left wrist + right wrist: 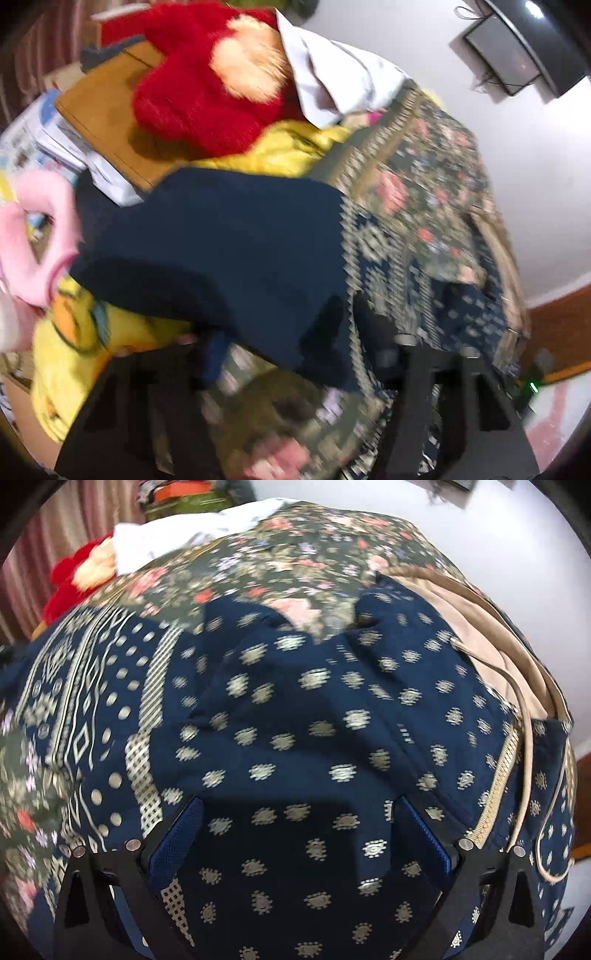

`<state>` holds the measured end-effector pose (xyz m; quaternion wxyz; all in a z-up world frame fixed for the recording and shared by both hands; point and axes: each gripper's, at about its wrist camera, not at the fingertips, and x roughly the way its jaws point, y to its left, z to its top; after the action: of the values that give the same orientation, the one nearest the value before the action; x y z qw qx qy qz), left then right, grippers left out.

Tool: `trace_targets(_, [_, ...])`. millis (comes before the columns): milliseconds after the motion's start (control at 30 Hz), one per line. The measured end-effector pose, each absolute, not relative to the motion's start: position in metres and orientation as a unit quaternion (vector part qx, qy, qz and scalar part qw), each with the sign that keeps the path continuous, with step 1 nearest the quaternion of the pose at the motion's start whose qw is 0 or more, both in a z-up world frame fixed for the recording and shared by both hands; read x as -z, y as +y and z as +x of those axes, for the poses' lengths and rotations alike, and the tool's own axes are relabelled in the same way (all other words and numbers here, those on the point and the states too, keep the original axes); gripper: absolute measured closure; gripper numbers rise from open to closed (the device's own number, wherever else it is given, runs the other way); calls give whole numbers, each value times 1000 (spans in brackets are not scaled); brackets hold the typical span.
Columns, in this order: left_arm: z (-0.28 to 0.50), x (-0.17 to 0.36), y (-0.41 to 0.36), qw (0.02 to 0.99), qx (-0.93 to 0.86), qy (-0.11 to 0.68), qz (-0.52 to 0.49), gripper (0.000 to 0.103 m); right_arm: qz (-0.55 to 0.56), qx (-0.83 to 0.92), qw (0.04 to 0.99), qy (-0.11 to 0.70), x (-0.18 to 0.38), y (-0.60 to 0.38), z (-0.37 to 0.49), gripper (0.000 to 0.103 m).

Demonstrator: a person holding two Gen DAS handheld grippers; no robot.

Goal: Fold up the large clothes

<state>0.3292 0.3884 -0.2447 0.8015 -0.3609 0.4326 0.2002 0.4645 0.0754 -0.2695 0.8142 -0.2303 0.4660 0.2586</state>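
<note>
Fingers [177,842] straddle navy garment [295,709]; red plush [192,92] beyond.

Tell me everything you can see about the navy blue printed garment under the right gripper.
The navy printed garment is soft woven cloth, dark blue with rows of small pale gold motifs; its left side carries bands of dots, diamonds and checks. It lies spread and rumpled, with raised folds, over a floral bedspread. A beige drawstring garment lies along its right edge. The right gripper stands open close over it, blue pads apart.
</note>
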Motion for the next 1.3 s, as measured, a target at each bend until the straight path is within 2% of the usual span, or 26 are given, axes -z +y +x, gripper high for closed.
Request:
trace_targets(100, [337, 239, 389, 813, -230, 432, -315, 86, -241, -265, 810, 464, 271, 74, 460, 0])
trace_targets(167, [342, 228, 381, 828, -248, 426, -267, 93, -230, -270, 807, 473, 268, 69, 458, 0])
trace_targets(300, [348, 188, 352, 866, -250, 396, -176, 97, -190, -274, 802, 496, 256, 51, 459, 1])
trace_targets(567, [374, 95, 266, 933, -138, 312, -118, 99, -146, -261, 831, 469, 197, -19, 451, 1])
trace_targets(700, [394, 77, 202, 944, -63, 308, -100, 99, -136, -246, 849, 448, 169, -65, 443, 1])
trace_targets(833, [413, 90, 141, 938, 2, 333, -91, 99, -118, -229, 859, 442, 153, -108, 435, 1])
trace_targets(967, [427, 137, 91, 907, 57, 403, -108, 99, -114, -213, 865, 441, 148, -143, 423, 1])
trace_targets(1067, [431, 173, 63, 880, 79, 450, -126, 99, -113, -201, 867, 442, 149, -166, 414, 1])
trace_targets(1267, [424, 228, 35, 837, 86, 531, -100, 98, -109, -191, 859, 462, 165, -191, 407, 1])
trace_targets(1300, [420, 231, 34, 831, 89, 541, -96, 95, -109, -190, 858, 465, 167, -192, 407, 0])
